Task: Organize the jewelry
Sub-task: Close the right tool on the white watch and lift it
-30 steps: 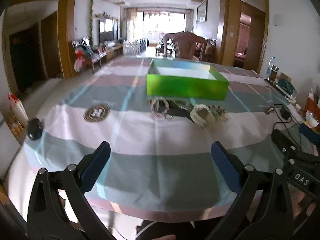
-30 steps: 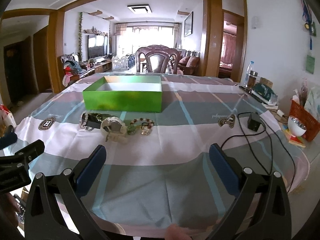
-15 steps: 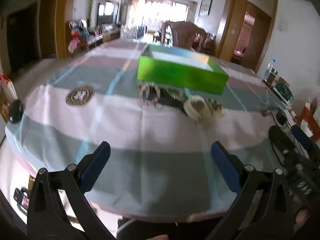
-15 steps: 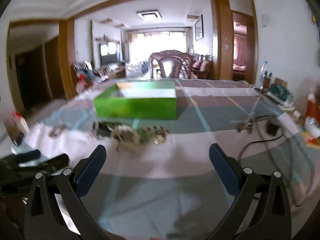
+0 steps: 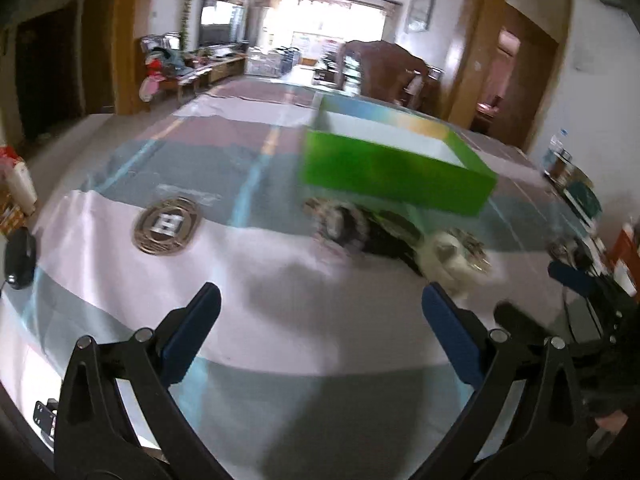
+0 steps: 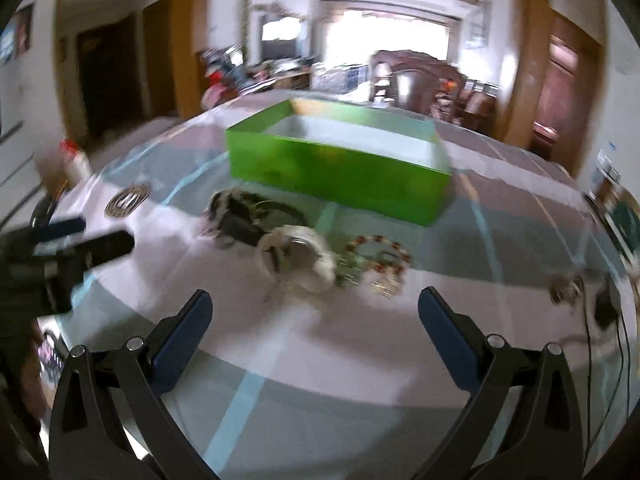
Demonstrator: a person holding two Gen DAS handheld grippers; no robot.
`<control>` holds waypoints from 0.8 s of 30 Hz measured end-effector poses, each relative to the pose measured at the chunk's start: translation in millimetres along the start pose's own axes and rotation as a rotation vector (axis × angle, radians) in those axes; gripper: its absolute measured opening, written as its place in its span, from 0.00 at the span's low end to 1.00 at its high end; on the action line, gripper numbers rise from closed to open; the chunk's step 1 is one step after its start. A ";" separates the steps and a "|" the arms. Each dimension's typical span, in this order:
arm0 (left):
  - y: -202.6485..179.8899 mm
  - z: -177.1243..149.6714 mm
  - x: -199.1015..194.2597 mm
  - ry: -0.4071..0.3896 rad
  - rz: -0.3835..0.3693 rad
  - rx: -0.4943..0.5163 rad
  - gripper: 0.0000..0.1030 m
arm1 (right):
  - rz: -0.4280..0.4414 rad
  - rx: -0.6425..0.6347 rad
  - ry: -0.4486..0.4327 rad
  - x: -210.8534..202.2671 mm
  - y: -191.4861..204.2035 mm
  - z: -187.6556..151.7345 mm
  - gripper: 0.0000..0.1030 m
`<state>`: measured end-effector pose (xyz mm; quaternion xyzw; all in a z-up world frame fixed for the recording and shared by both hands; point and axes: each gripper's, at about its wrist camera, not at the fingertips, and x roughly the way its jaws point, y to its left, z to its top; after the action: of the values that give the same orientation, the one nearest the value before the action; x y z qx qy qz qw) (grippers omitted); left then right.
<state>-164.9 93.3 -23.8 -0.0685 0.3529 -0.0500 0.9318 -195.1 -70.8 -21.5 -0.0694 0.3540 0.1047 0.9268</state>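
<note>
A green open box (image 5: 394,170) (image 6: 340,168) with a white inside stands on the checked tablecloth. In front of it lies a row of jewelry: a dark beaded bracelet (image 6: 244,216) (image 5: 344,224), a white watch (image 6: 298,258) (image 5: 452,250) and a red bead bracelet (image 6: 378,254). My left gripper (image 5: 320,316) is open with nothing between its fingers, short of the jewelry and to its left. My right gripper (image 6: 314,320) is open too and empty, with the white watch just beyond its fingertips. Both views are blurred.
A round metal badge (image 5: 166,226) (image 6: 128,200) lies left of the jewelry. A black mouse (image 5: 20,258) sits at the table's left edge. Black cables and a charger (image 6: 600,312) lie at the right. A wooden chair (image 5: 384,68) stands behind the box.
Both grippers have moved forward over the table toward the jewelry and tipped down; the box and bracelets look larger and nearer. Both stay open.
</note>
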 end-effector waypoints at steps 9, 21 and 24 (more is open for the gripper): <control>11.9 8.0 19.1 0.009 0.046 0.041 0.97 | 0.073 -0.047 0.146 58.6 16.8 18.1 0.30; -38.2 16.8 71.8 0.098 0.003 0.212 0.72 | 0.154 0.092 0.017 14.0 -26.7 16.1 0.03; -45.7 13.9 89.3 0.137 0.004 0.222 0.51 | 0.153 0.129 -0.016 -1.5 -37.7 16.1 0.03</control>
<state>-91.1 36.9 -64.2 0.0395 0.4083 -0.0917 0.9074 -176.7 -104.2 -6.4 0.0184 0.3566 0.1529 0.9215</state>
